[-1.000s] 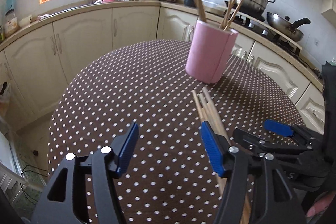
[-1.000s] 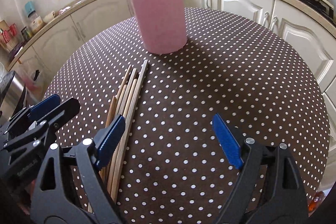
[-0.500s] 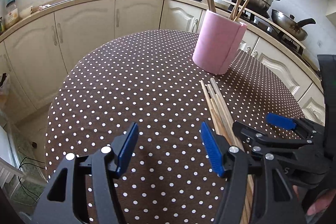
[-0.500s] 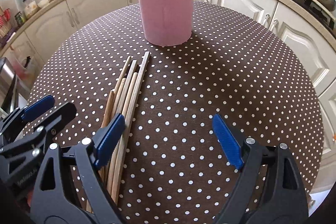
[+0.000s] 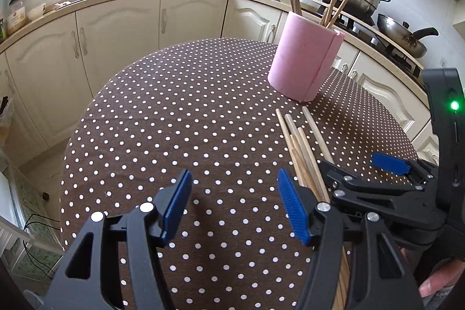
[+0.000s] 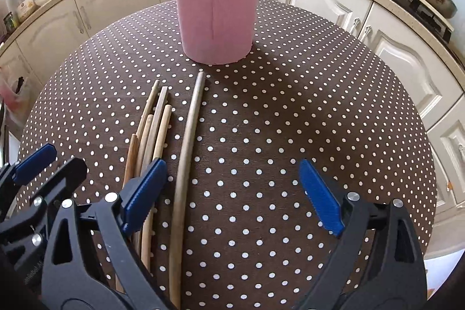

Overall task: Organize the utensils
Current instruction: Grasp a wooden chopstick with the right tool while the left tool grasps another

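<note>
So the round bench (image 6: 290, 106) in its brown polka-dot cloth is filling most of both views. A pink holder (image 6: 216, 7) is standing upright at the far side with a few sticks poking out the top. The chopsticks (image 6: 154, 135) are lying loose in a bundle on the cloth, just in front of the holder, and one long chopstick (image 6: 186, 164) is sitting a bit apart to their right. The right gripper (image 6: 232, 188) is hanging over them, jaws wide and having just been opening further, nothing gripped, long chopstick between them. The left gripper (image 5: 234, 205) is hovering part open over bare cloth, holding nothing.
</note>
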Action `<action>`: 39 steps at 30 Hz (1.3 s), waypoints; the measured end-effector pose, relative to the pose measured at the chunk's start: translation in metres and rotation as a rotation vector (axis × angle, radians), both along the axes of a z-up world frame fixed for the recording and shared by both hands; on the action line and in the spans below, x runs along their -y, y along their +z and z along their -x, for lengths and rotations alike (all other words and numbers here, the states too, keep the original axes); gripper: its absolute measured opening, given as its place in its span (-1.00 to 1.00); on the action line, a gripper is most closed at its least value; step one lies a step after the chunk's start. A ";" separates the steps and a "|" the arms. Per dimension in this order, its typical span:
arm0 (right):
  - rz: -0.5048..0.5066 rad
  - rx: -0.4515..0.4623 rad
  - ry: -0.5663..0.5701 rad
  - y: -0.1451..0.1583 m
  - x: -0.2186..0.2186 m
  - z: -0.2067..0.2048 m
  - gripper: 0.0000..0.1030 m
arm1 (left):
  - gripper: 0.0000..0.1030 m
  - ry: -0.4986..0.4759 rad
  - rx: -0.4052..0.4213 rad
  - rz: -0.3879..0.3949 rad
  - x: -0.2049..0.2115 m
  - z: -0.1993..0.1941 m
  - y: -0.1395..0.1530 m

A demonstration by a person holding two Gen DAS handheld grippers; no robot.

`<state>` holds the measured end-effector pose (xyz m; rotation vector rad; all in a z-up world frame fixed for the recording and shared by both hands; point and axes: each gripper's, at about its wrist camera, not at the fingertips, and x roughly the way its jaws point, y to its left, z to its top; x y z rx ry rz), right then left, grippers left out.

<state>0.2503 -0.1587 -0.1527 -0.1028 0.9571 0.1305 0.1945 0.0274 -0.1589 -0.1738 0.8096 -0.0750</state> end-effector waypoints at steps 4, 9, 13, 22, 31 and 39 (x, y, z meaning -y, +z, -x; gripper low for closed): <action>-0.045 0.020 0.030 0.002 0.006 0.011 0.26 | 0.18 -0.035 -0.007 -0.009 0.005 0.000 0.000; -0.097 0.022 0.035 0.004 0.019 0.015 -0.79 | 0.18 -0.102 -0.043 -0.071 0.030 -0.007 -0.001; -0.152 0.023 0.042 0.004 0.030 0.015 -0.82 | 0.23 -0.113 -0.060 -0.139 0.044 -0.010 -0.003; -0.206 0.029 0.047 0.003 0.036 0.016 -0.82 | 0.37 -0.052 -0.099 -0.233 0.060 -0.025 0.000; -0.255 0.019 0.040 0.004 0.044 0.014 -0.82 | 0.38 -0.039 -0.244 -0.218 0.071 -0.063 0.003; -0.258 0.018 0.040 0.006 0.046 0.015 -0.84 | 0.31 -0.069 -0.284 -0.200 0.073 -0.058 0.018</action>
